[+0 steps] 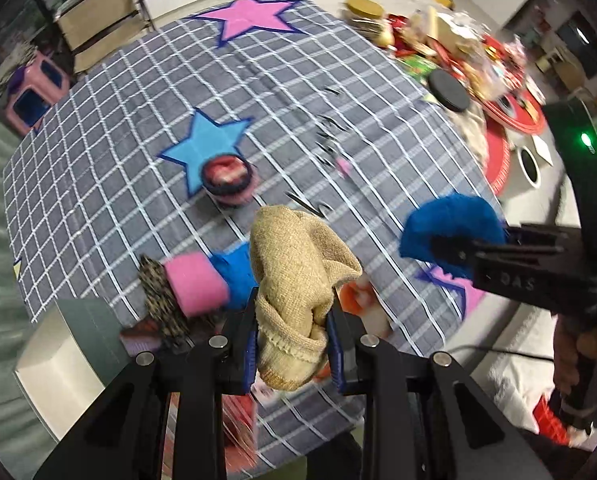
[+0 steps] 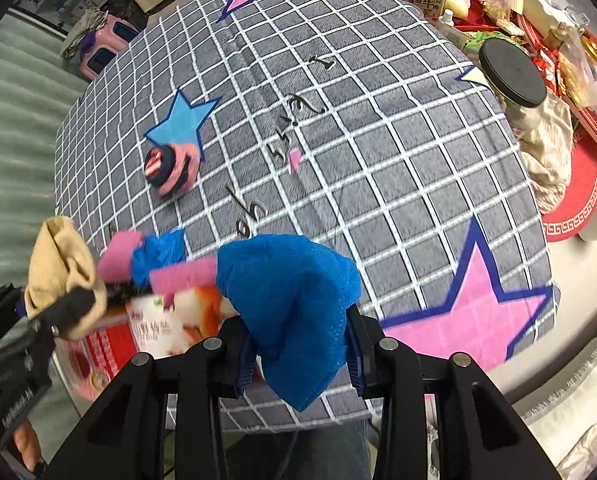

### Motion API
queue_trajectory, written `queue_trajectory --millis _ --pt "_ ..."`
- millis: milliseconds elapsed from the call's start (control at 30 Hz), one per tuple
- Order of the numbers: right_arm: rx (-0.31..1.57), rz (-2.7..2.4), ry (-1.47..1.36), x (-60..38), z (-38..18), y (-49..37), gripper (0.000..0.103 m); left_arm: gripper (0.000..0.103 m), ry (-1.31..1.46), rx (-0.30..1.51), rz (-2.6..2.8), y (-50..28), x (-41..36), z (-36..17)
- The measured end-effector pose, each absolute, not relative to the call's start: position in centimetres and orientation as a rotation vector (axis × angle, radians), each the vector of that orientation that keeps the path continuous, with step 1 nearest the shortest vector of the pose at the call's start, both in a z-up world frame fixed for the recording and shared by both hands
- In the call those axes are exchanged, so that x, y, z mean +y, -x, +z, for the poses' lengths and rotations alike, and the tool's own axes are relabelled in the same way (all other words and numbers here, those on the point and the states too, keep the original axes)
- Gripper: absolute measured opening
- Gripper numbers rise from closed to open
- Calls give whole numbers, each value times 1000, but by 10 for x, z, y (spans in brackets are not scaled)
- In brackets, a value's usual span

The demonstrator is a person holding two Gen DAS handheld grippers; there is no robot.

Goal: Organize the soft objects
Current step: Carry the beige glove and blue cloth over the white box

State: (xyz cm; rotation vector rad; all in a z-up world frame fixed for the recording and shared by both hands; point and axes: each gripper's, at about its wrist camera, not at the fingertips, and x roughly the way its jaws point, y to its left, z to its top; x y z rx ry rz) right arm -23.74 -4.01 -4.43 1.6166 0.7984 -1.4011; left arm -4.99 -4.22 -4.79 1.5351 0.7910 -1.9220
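Beige sock [image 1: 294, 292] is covering most of the red-and-white printed box [image 1: 362, 300] behind it in the left wrist view; only an orange-white corner is showing. Box lettering [image 2: 154, 328] is smearing with motion blur, unreadable. Leopard-print item [image 1: 158, 300] beside the beige sock is lying partly under the pink sock [image 1: 196, 282]; its kind is unclear. Far clutter [image 1: 458, 40] beyond the beige sock is blurring into red and yellow shapes. Blue sock [image 2: 294, 300] is hiding the inner faces of the right fingers [image 2: 356, 364]. Person's hand [image 2: 24, 446] is getting cut off by the frame edge.
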Motion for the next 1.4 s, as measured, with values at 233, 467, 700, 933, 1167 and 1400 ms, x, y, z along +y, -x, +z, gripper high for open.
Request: queue_trajectory --millis 233,467,700,933,1167,1400 --pt "830 -1398 -1612 -6 -39 209 38 31 -1560 762 -1978 35 4 -42" --pt "846 -1386 -1607 26 -39 178 38 31 -1561 748 -1998 13 34 -39" --pt "852 -1359 -1591 43 -37 146 39 31 -1532 725 -1995 -13 55 -33" --pt "862 -1338 -1565 51 -33 121 38 31 -1499 723 -1984 -37 67 -29" --pt "878 -1304 -1538 52 -27 103 38 31 -1439 664 -1982 -60 75 -16" --pt "864 -1287 -1487 41 -11 95 38 31 -1322 739 -1924 -96 65 -6"
